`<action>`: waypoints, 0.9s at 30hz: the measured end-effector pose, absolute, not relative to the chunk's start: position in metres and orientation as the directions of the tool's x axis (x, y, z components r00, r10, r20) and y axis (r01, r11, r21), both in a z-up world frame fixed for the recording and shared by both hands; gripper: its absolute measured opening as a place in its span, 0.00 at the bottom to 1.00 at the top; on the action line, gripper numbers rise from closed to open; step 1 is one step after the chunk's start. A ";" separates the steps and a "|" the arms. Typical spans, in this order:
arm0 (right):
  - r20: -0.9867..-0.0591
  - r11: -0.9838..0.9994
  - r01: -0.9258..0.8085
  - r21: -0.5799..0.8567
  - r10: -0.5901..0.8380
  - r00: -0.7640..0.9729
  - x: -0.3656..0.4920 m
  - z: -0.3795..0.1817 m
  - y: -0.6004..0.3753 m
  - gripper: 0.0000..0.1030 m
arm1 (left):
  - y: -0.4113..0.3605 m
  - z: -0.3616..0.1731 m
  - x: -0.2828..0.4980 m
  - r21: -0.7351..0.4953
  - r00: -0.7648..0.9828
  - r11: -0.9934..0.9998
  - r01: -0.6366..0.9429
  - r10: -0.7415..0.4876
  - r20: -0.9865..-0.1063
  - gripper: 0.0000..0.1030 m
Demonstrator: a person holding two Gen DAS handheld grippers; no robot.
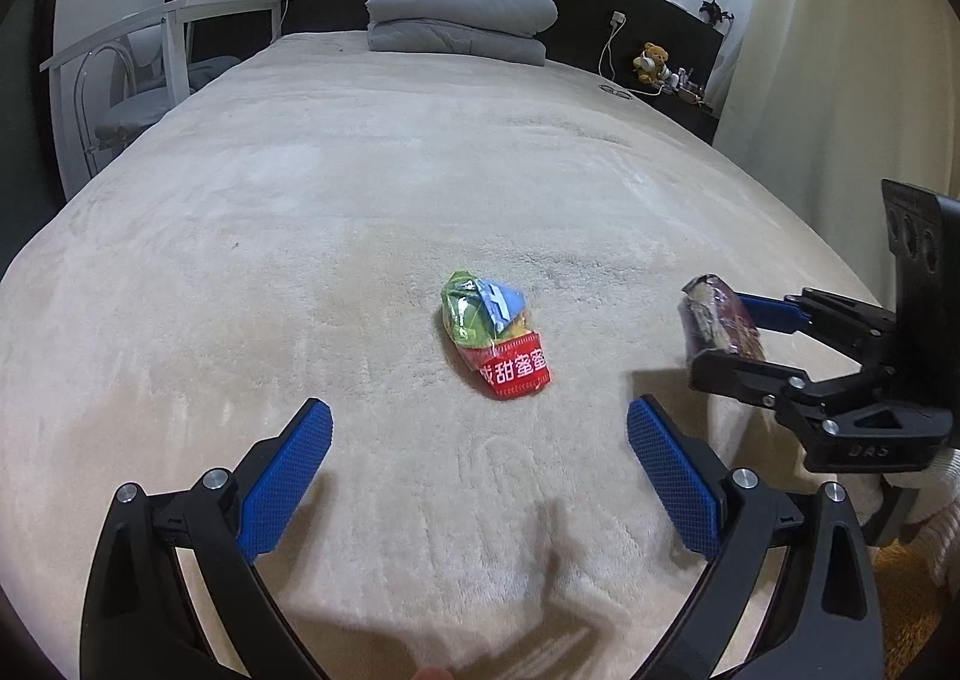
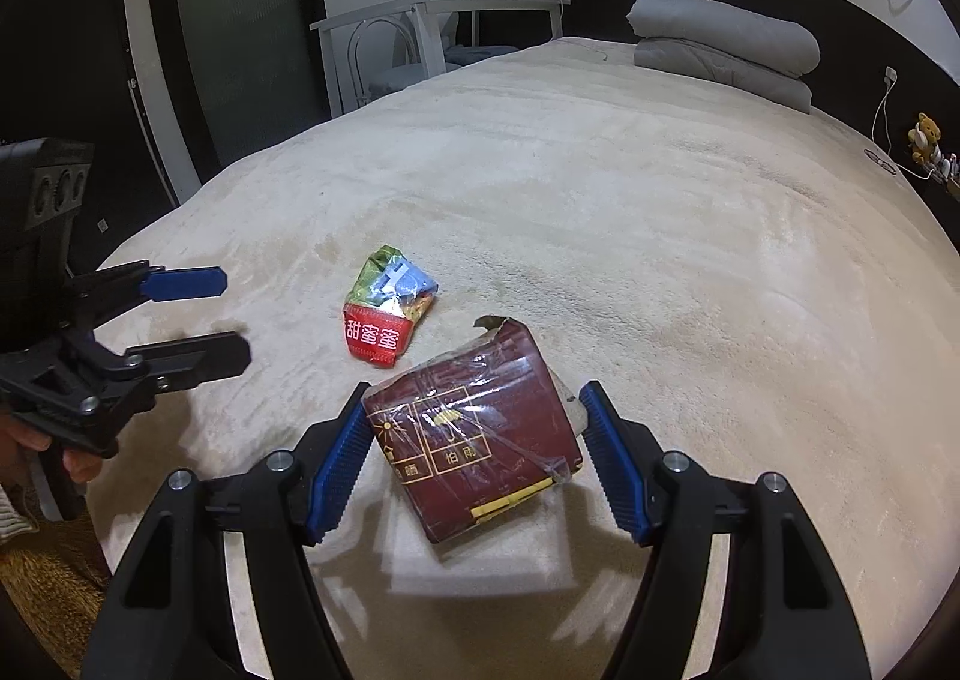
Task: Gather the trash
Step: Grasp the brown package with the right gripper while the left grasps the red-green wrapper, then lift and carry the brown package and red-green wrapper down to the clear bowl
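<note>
A crumpled snack wrapper [image 1: 495,335], red, green and blue, lies on the cream bedspread [image 1: 360,188]; it also shows in the right wrist view [image 2: 387,311]. My left gripper [image 1: 480,428] is open and empty, just short of the wrapper. It shows from the side in the right wrist view [image 2: 231,314]. My right gripper [image 2: 474,404] is shut on a torn dark red carton [image 2: 480,428] wrapped in clear film, held a little above the bed. In the left wrist view the carton [image 1: 720,323] sits right of the wrapper.
A folded grey duvet [image 1: 459,20] lies at the black headboard. A white desk [image 1: 174,20] with a clear chair stands to the left. A shelf with a teddy bear [image 1: 651,60] and a charging cable is on the right. A curtain [image 1: 840,50] hangs at far right.
</note>
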State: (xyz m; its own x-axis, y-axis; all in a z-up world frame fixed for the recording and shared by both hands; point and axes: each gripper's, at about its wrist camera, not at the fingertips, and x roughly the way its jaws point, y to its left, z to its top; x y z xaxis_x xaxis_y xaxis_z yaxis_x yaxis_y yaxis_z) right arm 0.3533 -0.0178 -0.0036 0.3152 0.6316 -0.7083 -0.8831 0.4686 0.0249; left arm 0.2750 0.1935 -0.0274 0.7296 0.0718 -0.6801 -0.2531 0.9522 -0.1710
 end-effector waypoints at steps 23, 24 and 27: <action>-0.693 0.541 -0.840 0.034 0.619 0.370 0.362 0.013 -0.068 0.66 | 0.174 -0.061 0.363 -0.022 0.633 0.937 -0.347 0.218 -0.743 0.67; -0.692 0.540 -0.841 0.031 0.618 0.372 0.361 0.013 -0.068 0.66 | 0.174 -0.063 0.365 -0.011 0.623 0.934 -0.356 0.229 -0.748 0.66; -0.692 0.539 -0.842 0.032 0.619 0.370 0.362 0.012 -0.070 0.66 | 0.175 -0.068 0.370 0.016 0.598 0.925 -0.379 0.258 -0.759 0.56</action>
State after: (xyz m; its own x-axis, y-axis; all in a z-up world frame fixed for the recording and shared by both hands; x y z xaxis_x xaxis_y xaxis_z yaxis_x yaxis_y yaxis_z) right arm 0.3625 -0.0701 0.0123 0.3703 0.6195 -0.6922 -0.8415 0.5393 0.0324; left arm 0.3700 0.1746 -0.0683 0.5982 0.2584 -0.7585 -0.3795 0.9251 0.0159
